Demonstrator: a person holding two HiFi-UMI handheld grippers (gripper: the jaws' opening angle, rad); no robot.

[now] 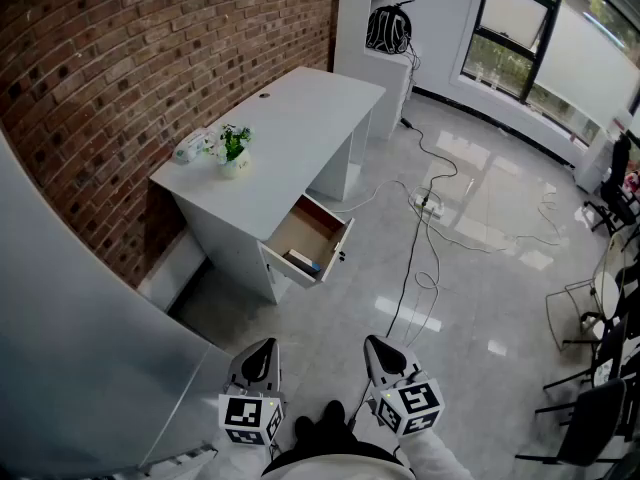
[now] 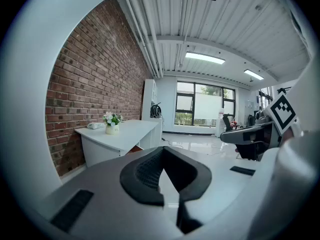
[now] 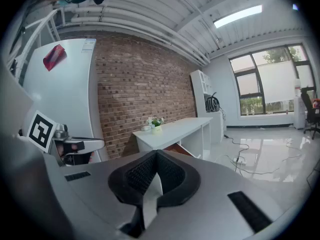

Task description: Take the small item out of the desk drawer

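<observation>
A white desk (image 1: 290, 138) stands against the brick wall, and its wooden drawer (image 1: 312, 236) is pulled open toward the room. A small flat item (image 1: 303, 261) with a blue spot lies at the drawer's front end. My left gripper (image 1: 262, 360) and right gripper (image 1: 381, 355) are low in the head view, well short of the desk, both shut and empty. In the left gripper view the left gripper (image 2: 162, 152) points past the desk (image 2: 125, 133). The right gripper (image 3: 156, 155) points toward the desk (image 3: 182, 126), with the open drawer (image 3: 173, 147) just above its tips.
A small flower pot (image 1: 234, 154) and a pale object (image 1: 190, 146) sit on the desk's near end. Cables and a power strip (image 1: 425, 204) trail over the glossy floor. Chairs (image 1: 600, 358) stand at the right. A grey panel (image 1: 80, 348) fills the lower left.
</observation>
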